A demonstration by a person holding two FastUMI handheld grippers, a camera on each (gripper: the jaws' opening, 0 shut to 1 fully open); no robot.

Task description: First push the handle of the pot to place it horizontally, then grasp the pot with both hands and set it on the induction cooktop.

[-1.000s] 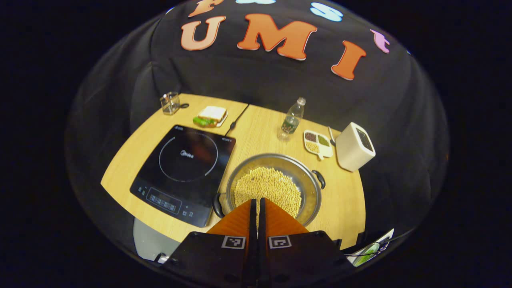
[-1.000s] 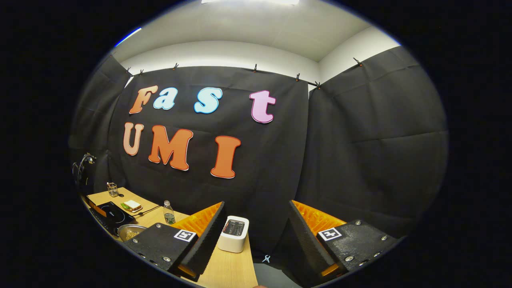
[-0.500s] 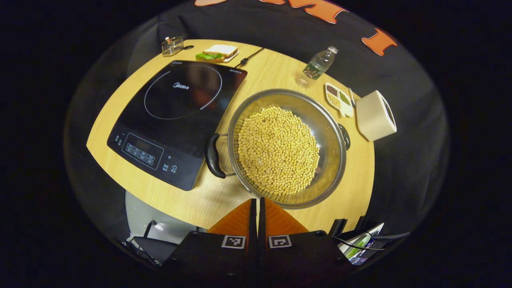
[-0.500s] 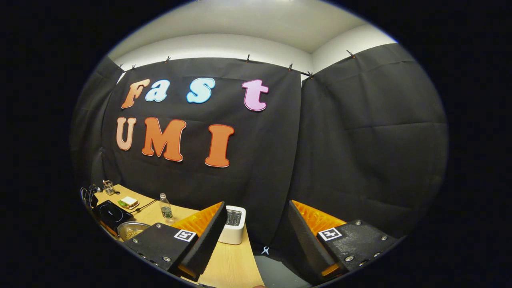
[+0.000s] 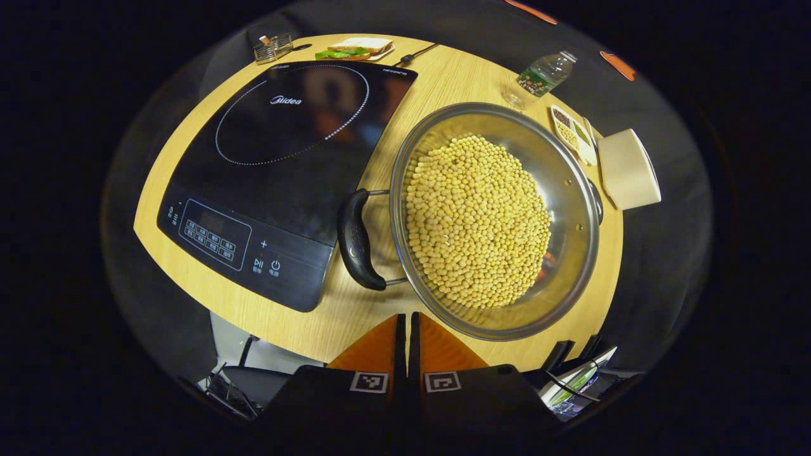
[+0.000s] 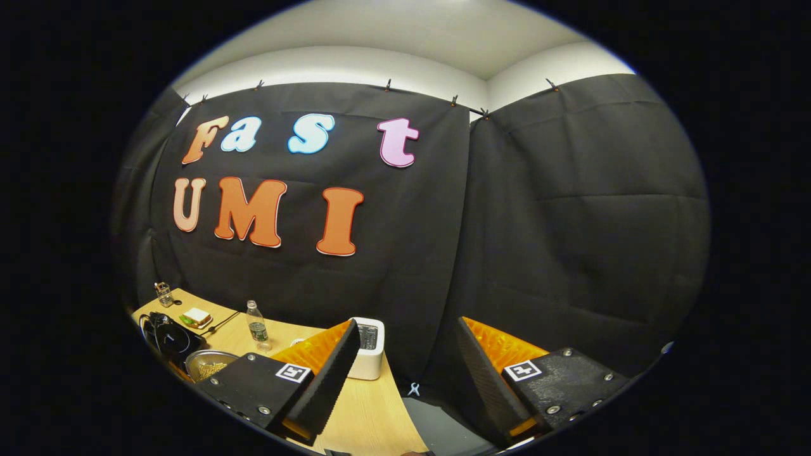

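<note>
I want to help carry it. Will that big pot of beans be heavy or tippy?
Probably heavy: the pot is wide, metal and piled with beans. Lifted unevenly, the loose beans could slide and tip it, so both side handles seem wise.

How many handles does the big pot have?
2. One handle sticks out toward the cooktop; the other handle peeks past the far rim of the pot, near the toaster, mostly hidden.
</note>
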